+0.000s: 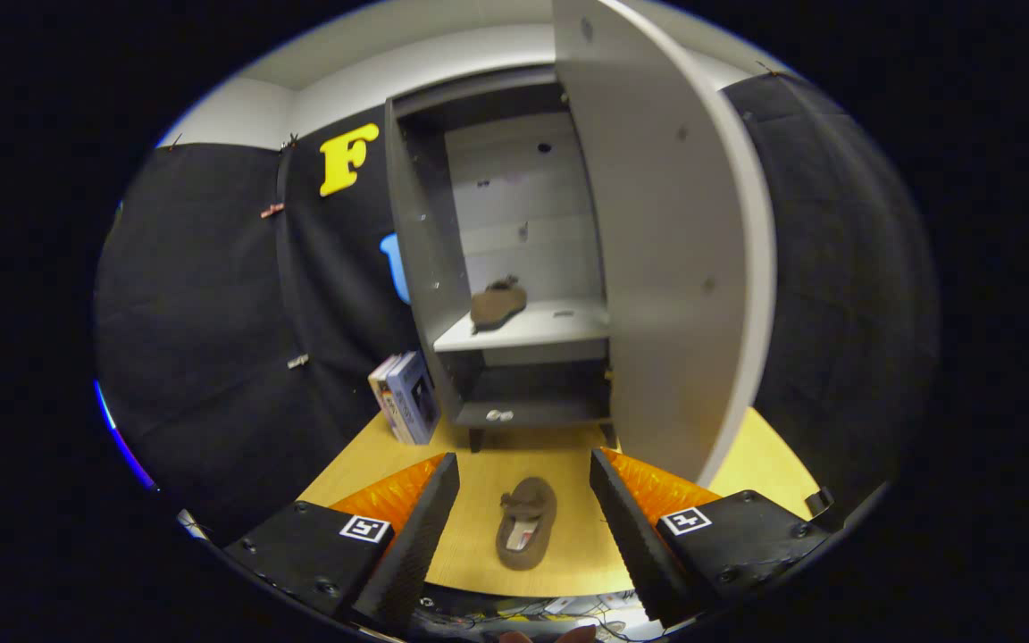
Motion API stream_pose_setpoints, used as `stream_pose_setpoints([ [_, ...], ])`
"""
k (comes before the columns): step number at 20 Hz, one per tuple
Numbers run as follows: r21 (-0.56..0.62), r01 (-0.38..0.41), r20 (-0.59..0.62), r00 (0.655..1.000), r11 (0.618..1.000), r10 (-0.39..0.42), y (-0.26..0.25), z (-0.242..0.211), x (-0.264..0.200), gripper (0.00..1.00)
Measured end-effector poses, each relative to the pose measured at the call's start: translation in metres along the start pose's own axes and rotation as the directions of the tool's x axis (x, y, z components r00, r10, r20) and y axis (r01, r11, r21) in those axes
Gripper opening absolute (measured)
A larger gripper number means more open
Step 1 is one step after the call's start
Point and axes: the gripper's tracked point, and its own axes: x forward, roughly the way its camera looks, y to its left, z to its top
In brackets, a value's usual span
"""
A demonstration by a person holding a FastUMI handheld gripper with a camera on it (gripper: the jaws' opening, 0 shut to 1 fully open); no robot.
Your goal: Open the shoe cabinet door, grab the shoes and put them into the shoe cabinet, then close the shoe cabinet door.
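Note:
A white shoe cabinet (514,259) stands on the wooden floor ahead, its door (657,241) swung open to the right. One brown slipper (497,304) lies on the cabinet's middle shelf (559,329). A second brown slipper (526,534) lies on the floor between my fingers, toe toward the cabinet. My gripper (523,500) is open, its fingers wide apart on either side of that slipper and not touching it.
A small box (405,396) leans against the cabinet's left side on the floor. A small pale object (499,415) lies on the bottom shelf. Black cloth walls close in left and right. The open door's edge reaches down near my right finger.

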Motion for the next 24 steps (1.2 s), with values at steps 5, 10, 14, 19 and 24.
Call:
stream_pose_setpoints([
  [5,0.014,-0.038,-0.183,0.982,0.999,0.040,0.002,-0.094,0.053,0.94],
  [10,0.036,-0.030,-0.310,0.950,0.999,0.040,-0.014,-0.166,0.092,0.94],
  [14,0.067,0.020,-0.372,0.928,0.998,0.006,-0.014,-0.205,0.141,0.94],
  [19,0.085,0.108,-0.382,0.922,0.990,-0.068,-0.038,-0.235,0.192,0.94],
  [24,0.040,0.159,-0.340,0.930,0.986,-0.136,-0.050,-0.244,0.232,0.76],
])
